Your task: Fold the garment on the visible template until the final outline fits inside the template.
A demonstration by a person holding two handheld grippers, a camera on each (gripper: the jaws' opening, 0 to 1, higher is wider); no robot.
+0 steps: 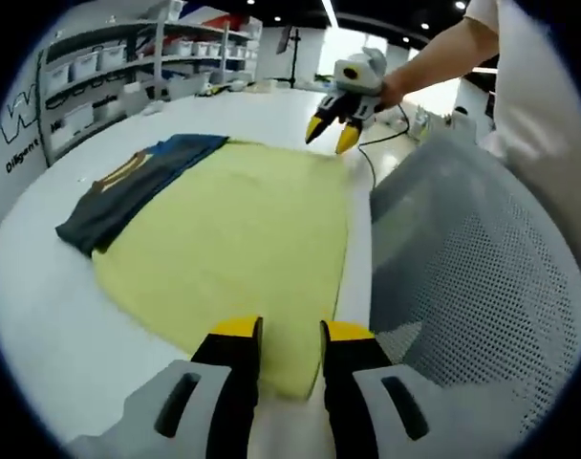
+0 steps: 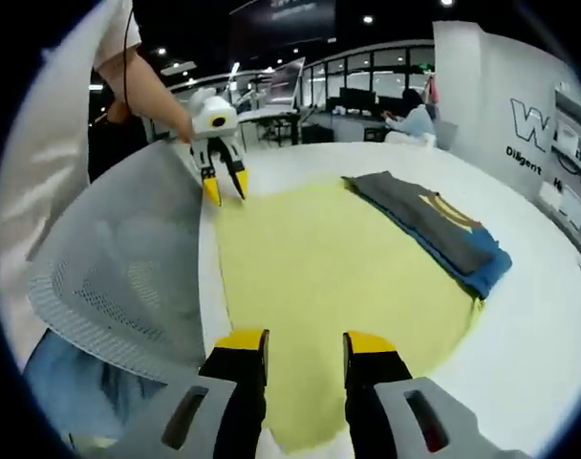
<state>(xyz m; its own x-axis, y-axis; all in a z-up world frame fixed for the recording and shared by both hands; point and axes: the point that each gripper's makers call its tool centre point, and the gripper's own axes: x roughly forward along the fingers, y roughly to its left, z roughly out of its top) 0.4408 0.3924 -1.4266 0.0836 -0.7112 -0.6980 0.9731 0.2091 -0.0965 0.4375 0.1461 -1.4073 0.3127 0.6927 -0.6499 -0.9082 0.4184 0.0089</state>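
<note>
Left gripper view, left tool (image 1: 290, 335) apart over yellow template (image 1: 233, 249), right tool (image 1: 331, 134) apart, folded garment (image 1: 138, 186) at template's edge

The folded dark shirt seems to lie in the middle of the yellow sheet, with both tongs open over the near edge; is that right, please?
Not quite: the folded dark shirt lies along the far edge of the yellow sheet, partly overhanging the white table, as the right gripper view shows. Both tongs, left and right, are indeed open over the near edge.

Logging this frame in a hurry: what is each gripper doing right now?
Left gripper: open, holding nothing, over the near edge of the yellow cloth.
Right gripper: open, holding nothing, over the cloth's opposite end.
</note>
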